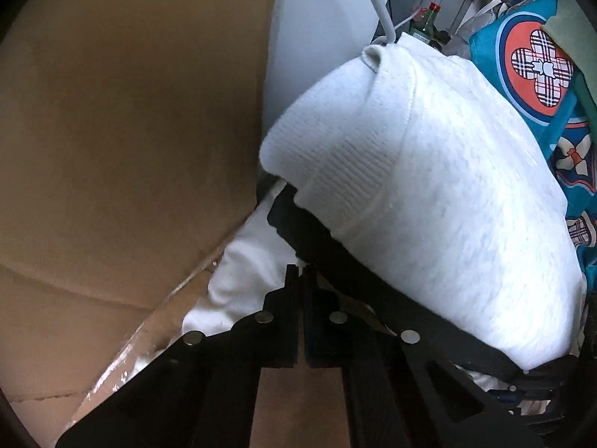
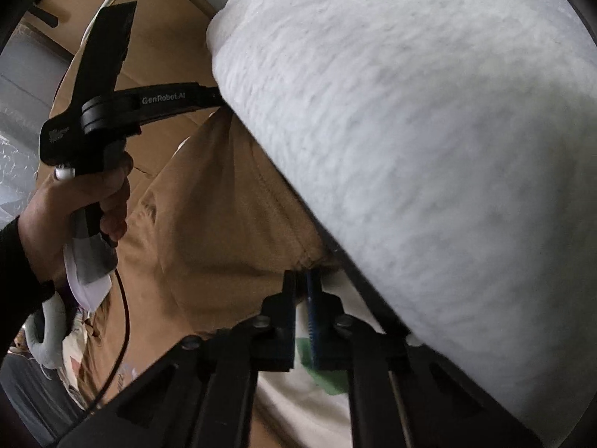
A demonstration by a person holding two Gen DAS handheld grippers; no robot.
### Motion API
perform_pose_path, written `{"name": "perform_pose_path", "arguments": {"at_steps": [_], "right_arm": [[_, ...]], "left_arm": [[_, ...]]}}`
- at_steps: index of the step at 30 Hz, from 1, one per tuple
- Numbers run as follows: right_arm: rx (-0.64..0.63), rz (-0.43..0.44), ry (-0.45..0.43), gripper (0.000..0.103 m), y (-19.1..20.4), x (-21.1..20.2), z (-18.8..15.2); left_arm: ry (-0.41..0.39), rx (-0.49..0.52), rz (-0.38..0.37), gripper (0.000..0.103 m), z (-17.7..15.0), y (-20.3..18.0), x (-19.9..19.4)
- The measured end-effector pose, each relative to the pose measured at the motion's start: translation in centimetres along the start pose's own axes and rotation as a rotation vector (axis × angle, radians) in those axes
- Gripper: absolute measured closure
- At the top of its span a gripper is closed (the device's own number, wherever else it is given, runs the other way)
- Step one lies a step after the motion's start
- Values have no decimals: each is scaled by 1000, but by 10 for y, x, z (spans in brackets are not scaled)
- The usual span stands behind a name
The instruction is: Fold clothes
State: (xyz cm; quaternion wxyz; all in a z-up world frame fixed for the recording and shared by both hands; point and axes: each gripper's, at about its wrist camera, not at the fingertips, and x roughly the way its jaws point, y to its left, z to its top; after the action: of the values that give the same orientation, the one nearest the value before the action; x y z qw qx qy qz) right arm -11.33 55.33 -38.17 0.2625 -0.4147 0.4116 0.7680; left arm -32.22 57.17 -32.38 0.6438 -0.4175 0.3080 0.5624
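Overhead, white sweatshirt [image 1: 447, 194] (bunched) blocks tongs [image 2: 301, 283].

A: The sweatshirt [image 1: 466, 201] is pale heather grey, flecked, with a ribbed cuff [image 1: 335, 156]. The cardboard [image 1: 123, 119] behind it is plain tan.

B: And the cloth [image 1: 530, 86] on the right?

A: Teal, with a coral-red circle ringed in navy, and a plaid flower of white, red and black inside. Both claws, left [image 1: 301, 272] and right [image 2: 301, 280], are matt black.

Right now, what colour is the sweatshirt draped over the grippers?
Pale heathered grey-white sweatshirt, clearest in the left wrist view.
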Motion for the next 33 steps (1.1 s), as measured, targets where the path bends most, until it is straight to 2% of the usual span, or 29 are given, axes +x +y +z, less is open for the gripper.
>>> {"name": "perform_pose_path", "arguments": {"at_steps": [7,10,12,15,25,29,33], "right_arm": [[-10,-33,-51,103,0,-11,5],[-18,-63,-62,103,-2,-11,8],[-20,-60,-51,103,-1,-12,5],[-11,-27,-43,103,-1,-16,1],[-57,23,-71,96,3,-33,-6],[-105,42,-63,92,13,-25,1],[-191,33,-55,91,40,2,10]], "left_arm": [[-40,-33,43,102,2,7,-5],[-22,-55,60,102,2,10,-4],[24,-81,31,102,0,11,-1],[68,-95,33,102,-6,8,-1],[35,-94,46,101,-36,-2,-42],[43,-110,42,101,-52,1,-50],[62,-137,43,101,-66,7,-45]]}}
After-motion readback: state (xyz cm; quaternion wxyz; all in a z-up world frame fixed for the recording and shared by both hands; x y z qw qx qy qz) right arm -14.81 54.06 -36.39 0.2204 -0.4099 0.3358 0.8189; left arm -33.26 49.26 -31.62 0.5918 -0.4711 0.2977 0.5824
